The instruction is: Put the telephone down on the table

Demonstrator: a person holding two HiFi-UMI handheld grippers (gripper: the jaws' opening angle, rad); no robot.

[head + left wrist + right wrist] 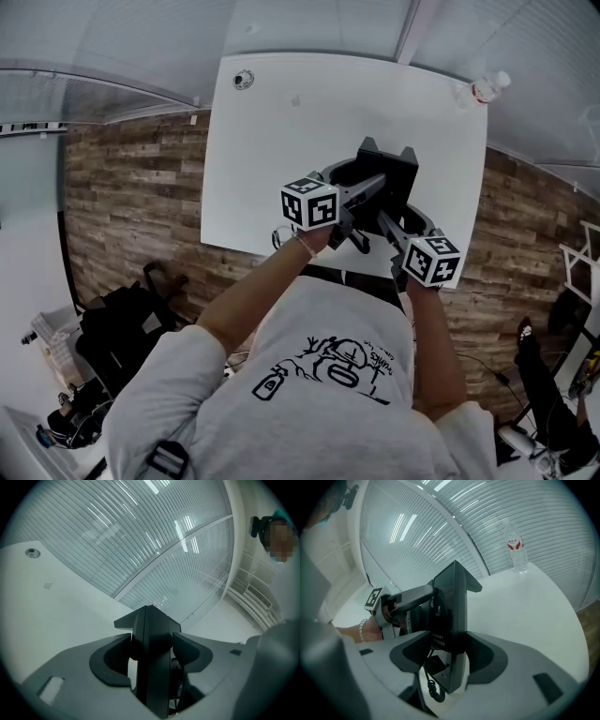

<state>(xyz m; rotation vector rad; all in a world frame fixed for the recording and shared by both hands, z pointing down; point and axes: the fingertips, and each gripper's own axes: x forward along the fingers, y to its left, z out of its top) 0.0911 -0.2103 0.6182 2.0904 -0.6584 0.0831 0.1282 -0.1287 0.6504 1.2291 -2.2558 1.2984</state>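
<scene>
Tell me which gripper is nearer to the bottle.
The right gripper: it grips the telephone on the side toward the bottle, which stands at the table's far right corner. The left gripper grips the opposite side.

A white table stands on a wood-plank floor, its far edge at a wall of pale horizontal blinds streaked with reflected ceiling light. A round cable grommet sits at the tabletop's 11 o'clock corner, a water bottle at 1 o'clock (red label). A black bag lies on the floor at 8 o'clock.
</scene>
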